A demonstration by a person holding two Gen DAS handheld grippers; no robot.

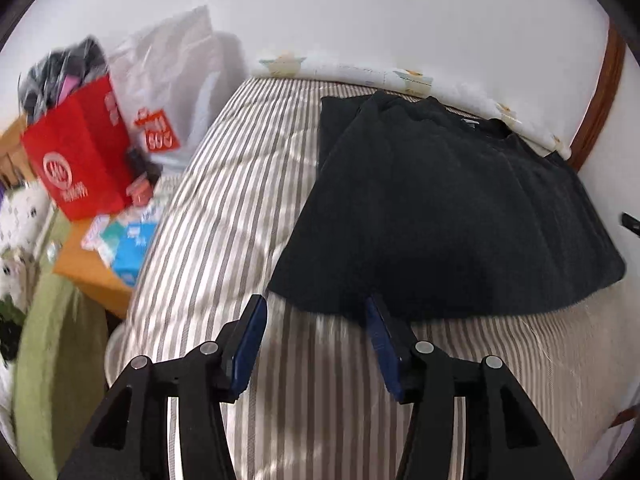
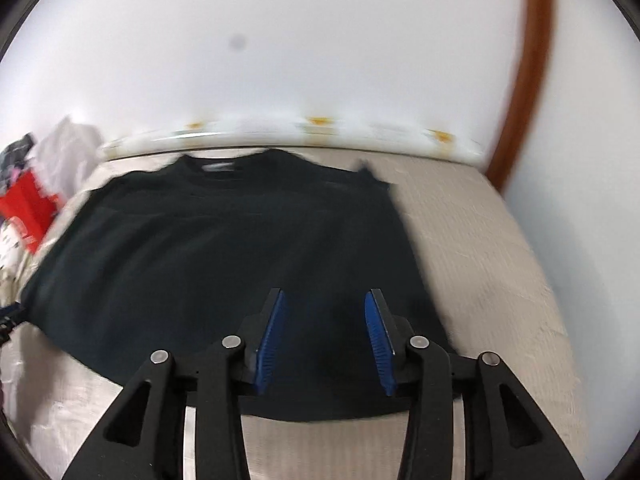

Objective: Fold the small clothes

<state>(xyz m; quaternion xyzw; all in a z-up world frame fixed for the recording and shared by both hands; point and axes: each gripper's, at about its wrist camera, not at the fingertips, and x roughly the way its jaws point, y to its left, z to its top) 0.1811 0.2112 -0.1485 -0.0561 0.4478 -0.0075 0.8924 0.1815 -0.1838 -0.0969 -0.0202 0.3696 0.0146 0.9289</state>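
Note:
A black T-shirt (image 1: 444, 208) lies spread flat on the striped bed (image 1: 224, 208), collar toward the far wall. My left gripper (image 1: 316, 312) is open and empty, hovering just before the shirt's near hem at its left corner. In the right wrist view the same black T-shirt (image 2: 224, 240) fills the middle, one sleeve showing at the far right. My right gripper (image 2: 324, 304) is open and empty, above the shirt's lower right part near the hem. The view is motion-blurred.
A red bag (image 1: 80, 160) and a white plastic bag (image 1: 172, 76) stand left of the bed with boxes and clutter on an orange surface (image 1: 92, 276). A white wall and patterned bed edge (image 1: 360, 70) lie behind. A brown frame (image 2: 524, 80) stands at the right.

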